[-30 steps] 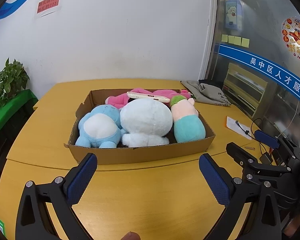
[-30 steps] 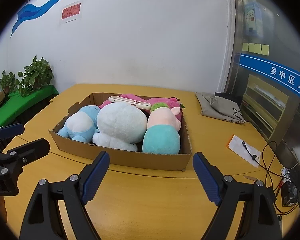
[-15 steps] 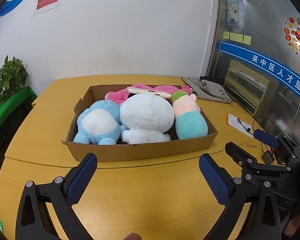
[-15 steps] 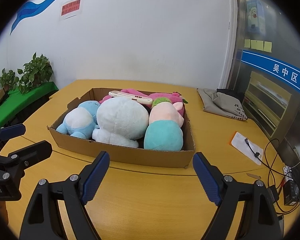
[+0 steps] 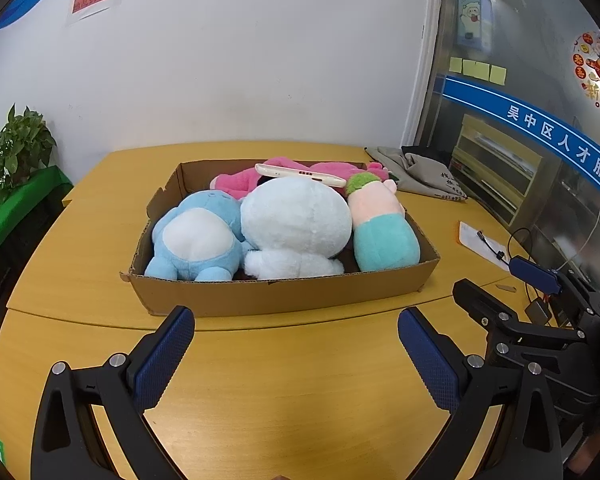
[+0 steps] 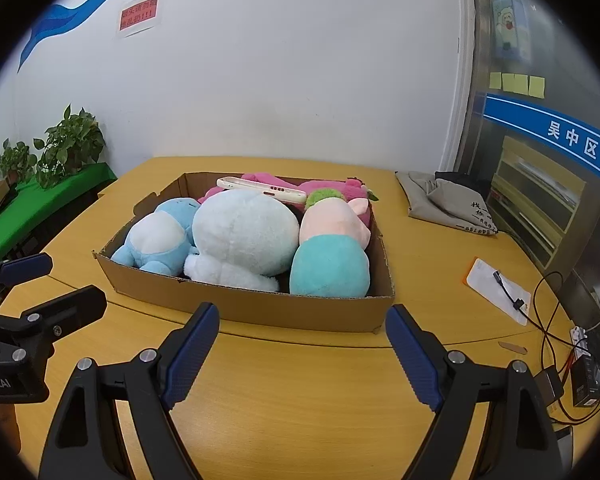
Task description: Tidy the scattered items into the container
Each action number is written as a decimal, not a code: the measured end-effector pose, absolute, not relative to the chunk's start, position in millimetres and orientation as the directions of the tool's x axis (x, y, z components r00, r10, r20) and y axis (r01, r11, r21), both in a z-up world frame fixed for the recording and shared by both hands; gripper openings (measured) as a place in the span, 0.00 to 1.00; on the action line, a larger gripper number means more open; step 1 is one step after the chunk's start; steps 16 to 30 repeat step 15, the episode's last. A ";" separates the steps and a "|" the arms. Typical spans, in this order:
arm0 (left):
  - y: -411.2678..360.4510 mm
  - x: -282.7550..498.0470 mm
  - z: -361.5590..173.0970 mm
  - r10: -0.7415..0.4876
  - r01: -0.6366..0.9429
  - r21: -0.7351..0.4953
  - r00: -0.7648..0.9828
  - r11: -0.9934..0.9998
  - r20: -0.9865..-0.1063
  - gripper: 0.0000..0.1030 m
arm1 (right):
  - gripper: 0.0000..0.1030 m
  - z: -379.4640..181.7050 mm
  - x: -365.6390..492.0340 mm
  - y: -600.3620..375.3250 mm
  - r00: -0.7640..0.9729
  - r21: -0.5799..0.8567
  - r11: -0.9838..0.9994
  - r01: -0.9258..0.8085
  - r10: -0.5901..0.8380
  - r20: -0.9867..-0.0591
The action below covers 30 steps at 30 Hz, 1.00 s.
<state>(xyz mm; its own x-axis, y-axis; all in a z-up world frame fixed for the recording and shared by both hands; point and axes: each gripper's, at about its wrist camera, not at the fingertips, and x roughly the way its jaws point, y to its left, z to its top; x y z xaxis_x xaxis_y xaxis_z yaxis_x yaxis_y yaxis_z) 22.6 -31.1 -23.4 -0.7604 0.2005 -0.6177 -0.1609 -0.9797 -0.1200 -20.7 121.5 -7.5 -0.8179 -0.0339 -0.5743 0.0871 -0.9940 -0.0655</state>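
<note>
A shallow cardboard box (image 5: pixel 284 296) (image 6: pixel 260 308) stands on the yellow table. In it lie a blue plush (image 5: pixel 196 236) (image 6: pixel 156 240), a white plush (image 5: pixel 296 224) (image 6: pixel 244 236), a teal and peach plush (image 5: pixel 384 232) (image 6: pixel 332 256), a pink plush (image 5: pixel 236 182) (image 6: pixel 328 188) at the back and a white phone (image 5: pixel 300 174) (image 6: pixel 260 190) on top. My left gripper (image 5: pixel 296 320) is open and empty, in front of the box. My right gripper (image 6: pixel 302 318) is open and empty, also in front of the box; it also shows in the left wrist view (image 5: pixel 496 280).
A grey cloth bag (image 5: pixel 420 176) (image 6: pixel 448 208) lies at the back right. A white paper with a cable (image 5: pixel 484 244) (image 6: pixel 500 296) and a power strip (image 6: pixel 580 340) are at the right edge. Potted plants (image 6: pixel 68 144) stand on a green shelf at left.
Both grippers have drawn slightly closer to the box and tilted a little; the box and its contents have not moved. Both stay open.
</note>
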 end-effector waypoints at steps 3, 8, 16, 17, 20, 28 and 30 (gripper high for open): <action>-31.4 20.3 -25.7 0.202 -0.157 -0.128 -0.755 -0.979 -0.623 1.00 | 0.83 -8.8 -21.7 121.6 -0.817 -0.067 -0.994 0.090 -0.035 -0.576; -29.8 18.0 -28.6 0.206 -0.161 -0.129 -0.749 -0.979 -0.629 1.00 | 0.83 -12.6 -22.3 122.6 -0.812 -0.059 -0.994 0.091 -0.040 -0.583; -26.5 17.4 -31.4 0.215 -0.164 -0.138 -0.746 -0.977 -0.631 1.00 | 0.83 -18.1 -25.6 124.6 -0.805 -0.048 -0.994 0.096 -0.049 -0.592; -26.5 17.4 -31.4 0.215 -0.164 -0.138 -0.746 -0.977 -0.631 1.00 | 0.83 -18.1 -25.6 124.6 -0.805 -0.048 -0.994 0.096 -0.049 -0.592; -26.5 17.4 -31.4 0.215 -0.164 -0.138 -0.746 -0.977 -0.631 1.00 | 0.83 -18.1 -25.6 124.6 -0.805 -0.048 -0.994 0.096 -0.049 -0.592; -26.5 17.4 -31.4 0.215 -0.164 -0.138 -0.746 -0.977 -0.631 1.00 | 0.83 -18.1 -25.6 124.6 -0.805 -0.048 -0.994 0.096 -0.049 -0.592; -26.5 17.4 -31.4 0.215 -0.164 -0.138 -0.746 -0.977 -0.631 1.00 | 0.83 -18.1 -25.6 124.6 -0.805 -0.048 -0.994 0.096 -0.049 -0.592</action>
